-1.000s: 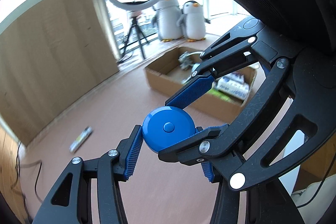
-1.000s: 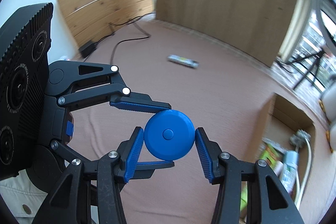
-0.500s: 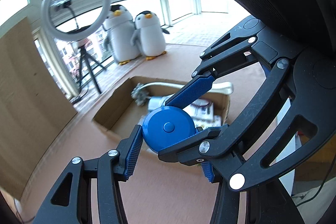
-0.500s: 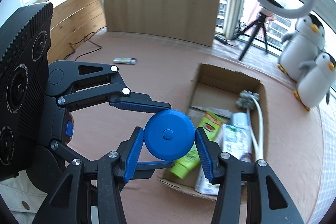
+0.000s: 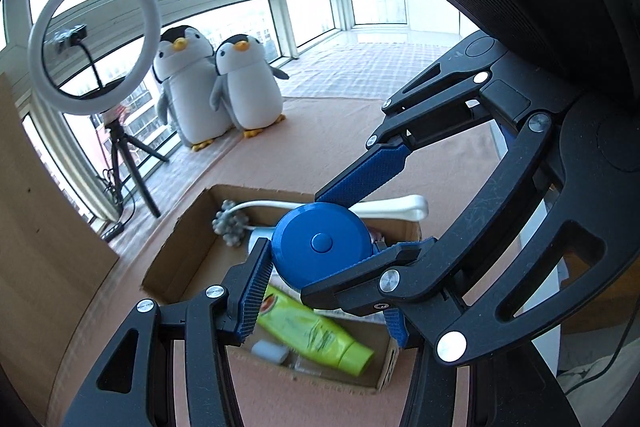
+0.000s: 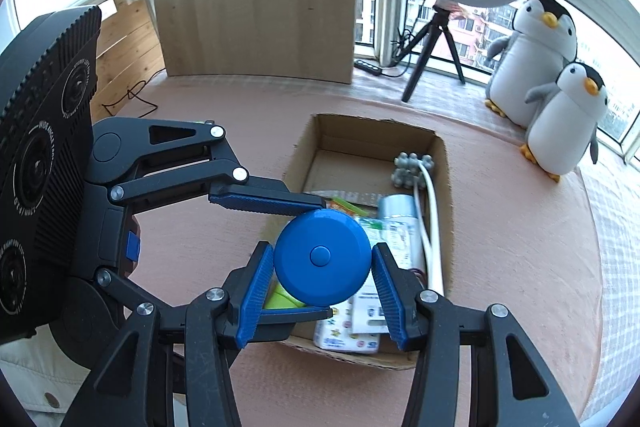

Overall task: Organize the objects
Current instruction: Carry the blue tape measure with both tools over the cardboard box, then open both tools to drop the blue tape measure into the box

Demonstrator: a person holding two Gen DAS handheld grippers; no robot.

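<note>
Clamped from 2 sides on a round, smooth blue disc: left hand-held gripper and right hand-held gripper, ribbed blue pads pressed to its rim. Held in the air above the near end of an open cardboard box. Inside, along the right wall, a curved white handle and a grey can; near the front edge, a glossy green tube. Bare bottom at the far end. Around the box, flat pink cloth; 2 plush penguins well apart.
</note>
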